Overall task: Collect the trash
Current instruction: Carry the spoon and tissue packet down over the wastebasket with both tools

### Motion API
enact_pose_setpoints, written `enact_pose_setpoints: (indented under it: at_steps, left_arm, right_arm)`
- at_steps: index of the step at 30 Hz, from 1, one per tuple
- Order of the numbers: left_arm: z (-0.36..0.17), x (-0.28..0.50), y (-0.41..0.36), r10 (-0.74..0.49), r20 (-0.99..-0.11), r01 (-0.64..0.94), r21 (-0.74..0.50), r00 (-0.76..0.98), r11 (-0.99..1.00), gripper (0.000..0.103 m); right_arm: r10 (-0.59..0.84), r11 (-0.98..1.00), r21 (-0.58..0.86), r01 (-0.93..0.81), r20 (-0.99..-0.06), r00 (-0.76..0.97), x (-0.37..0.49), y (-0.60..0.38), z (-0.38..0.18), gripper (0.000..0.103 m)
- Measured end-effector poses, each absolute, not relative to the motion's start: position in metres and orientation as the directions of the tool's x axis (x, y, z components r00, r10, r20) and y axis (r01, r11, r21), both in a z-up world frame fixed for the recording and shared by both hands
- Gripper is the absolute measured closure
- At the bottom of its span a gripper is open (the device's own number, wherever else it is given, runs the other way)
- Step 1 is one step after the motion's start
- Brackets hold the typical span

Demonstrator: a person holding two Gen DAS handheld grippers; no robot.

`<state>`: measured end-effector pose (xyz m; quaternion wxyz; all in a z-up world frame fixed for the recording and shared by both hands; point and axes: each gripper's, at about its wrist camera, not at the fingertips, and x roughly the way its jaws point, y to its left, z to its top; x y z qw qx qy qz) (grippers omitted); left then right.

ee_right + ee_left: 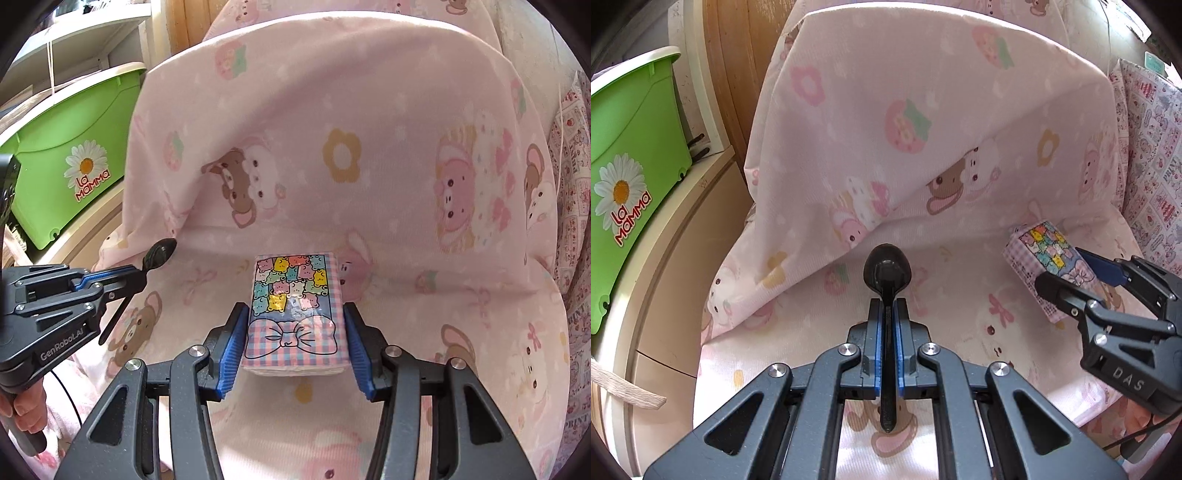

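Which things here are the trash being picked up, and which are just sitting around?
Part of the job:
- black plastic spoon, clamped in the left hand-held gripper
- tissue pack, between the pads of the right hand-held gripper

Just lying about:
- pink cartoon blanket
- green tub with the daisy sticker
- patterned cushion

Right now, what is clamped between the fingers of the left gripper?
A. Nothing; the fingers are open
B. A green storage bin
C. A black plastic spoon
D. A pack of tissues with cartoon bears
C. The left gripper is shut on the handle of the black plastic spoon, whose bowl sticks out past the fingertips; the tissue pack sits in the right gripper.
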<state>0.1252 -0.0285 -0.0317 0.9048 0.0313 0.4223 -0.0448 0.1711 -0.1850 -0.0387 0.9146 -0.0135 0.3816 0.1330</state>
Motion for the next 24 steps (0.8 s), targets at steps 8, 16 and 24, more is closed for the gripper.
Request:
enact_pose_setpoints:
  at_steps: [8, 16, 24]
  left_arm:
    - [-0.02, 0.118, -0.024, -0.069, -0.749, 0.098, -0.005, 0.659, 0.995, 0.098]
    - [-0.013, 0.105, -0.02, -0.095, -0.75, 0.105, -0.033, 0.655, 0.994, 0.098]
    - [-0.006, 0.08, -0.022, -0.107, -0.734, 0.113, -0.042, 0.671, 0.993, 0.098]
  right_arm:
    - [0.232, 0.968, 0.092, -0.232, -0.676, 0.7, 0.147, -0.189, -0.023, 0.05]
    - [0.247, 0.968, 0.136, -0.209, -0.643, 0.725, 0.119, -0.2, -0.007, 0.05]
    - [0.24, 0.968, 0.1, -0.23, -0.63, 0.739, 0.086, -0.19, -0.001, 0.05]
